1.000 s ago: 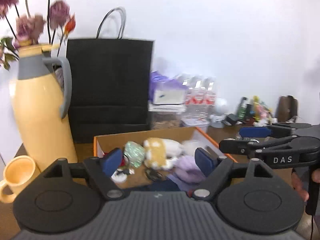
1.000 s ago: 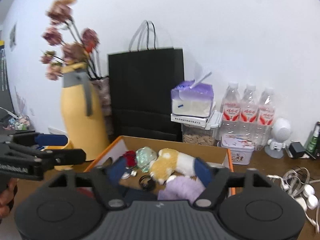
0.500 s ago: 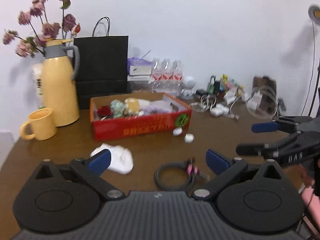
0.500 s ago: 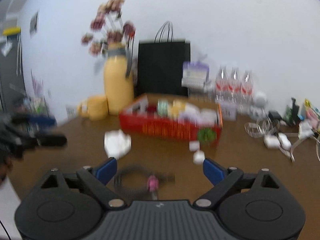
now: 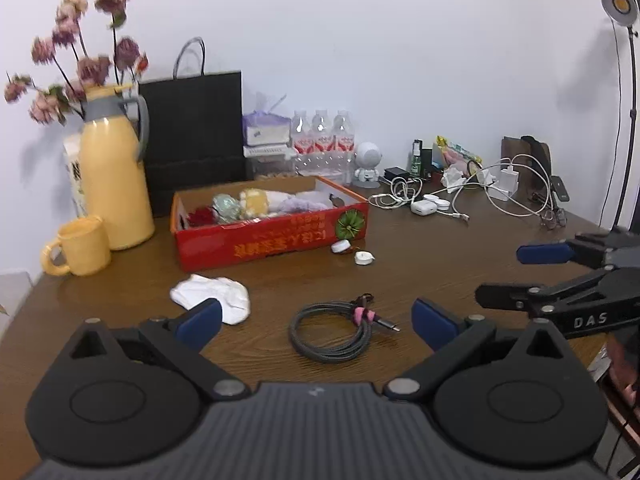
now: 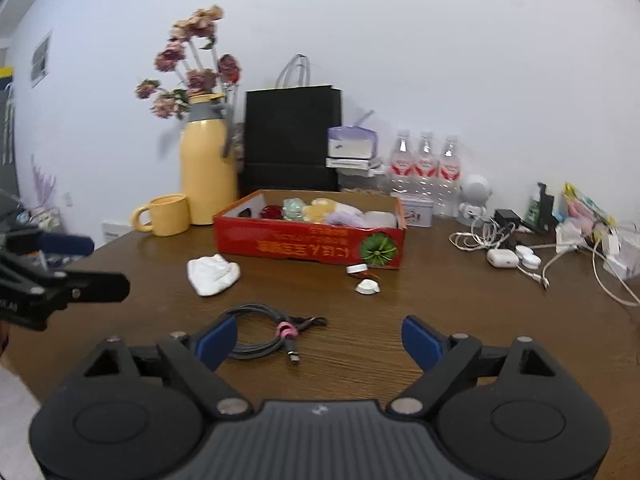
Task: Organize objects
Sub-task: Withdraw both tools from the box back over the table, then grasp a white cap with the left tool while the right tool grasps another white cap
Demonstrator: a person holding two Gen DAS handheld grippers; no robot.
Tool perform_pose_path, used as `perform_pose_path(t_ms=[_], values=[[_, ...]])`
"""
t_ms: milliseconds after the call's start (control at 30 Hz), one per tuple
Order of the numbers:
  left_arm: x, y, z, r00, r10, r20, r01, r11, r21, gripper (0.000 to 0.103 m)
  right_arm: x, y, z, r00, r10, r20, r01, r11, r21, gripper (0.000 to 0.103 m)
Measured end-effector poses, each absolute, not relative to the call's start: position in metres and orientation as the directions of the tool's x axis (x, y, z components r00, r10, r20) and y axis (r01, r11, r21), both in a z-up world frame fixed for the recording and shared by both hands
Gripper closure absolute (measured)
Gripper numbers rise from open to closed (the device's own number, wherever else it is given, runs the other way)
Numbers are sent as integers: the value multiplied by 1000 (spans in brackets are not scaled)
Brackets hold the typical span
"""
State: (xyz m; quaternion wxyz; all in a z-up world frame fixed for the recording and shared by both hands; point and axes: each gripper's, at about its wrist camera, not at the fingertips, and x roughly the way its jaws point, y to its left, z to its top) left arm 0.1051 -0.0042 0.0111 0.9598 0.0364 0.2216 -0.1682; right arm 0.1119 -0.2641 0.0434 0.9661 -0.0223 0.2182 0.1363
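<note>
Both wrist cameras look forward and slightly down across the table, sharing the red box

**What's sitting on the brown wood-grain counter**

So the dark brown wooden counter has a red cardboard box near the back. A yellow ceramic mug stands beside a tall yellow thermos jug on its left. In front there's a crumpled white cloth, a coiled grey cable with a pink tie and two small white round caps. A tangle of white chargers and earbud cases lies off to the right.
</note>
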Motion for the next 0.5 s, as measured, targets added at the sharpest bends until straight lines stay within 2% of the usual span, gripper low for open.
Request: perform_pose_path(t_ms=[100,133,267,433,500], values=[[133,-6,0,839,-340,-426,359,933,-39,0,131,-266,34,870,247,-428,-267,964,13,16],[147,-8,-4,835,-342,-430,356,933,-50,0,143,-265,29,866,244,-436,-268,963,5,20],[224,-28,-12,783,-395,-480,381,915,-132,17,198,-260,12,852,230,-471,-281,959,-39,38],[330,-63,-34,667,-484,-567,424,872,-246,29,282,-259,-12,800,249,-546,-309,951,-20,42],[360,-74,-43,647,-487,-587,419,870,-260,33,311,-259,-21,782,244,-574,-313,949,-22,48]])
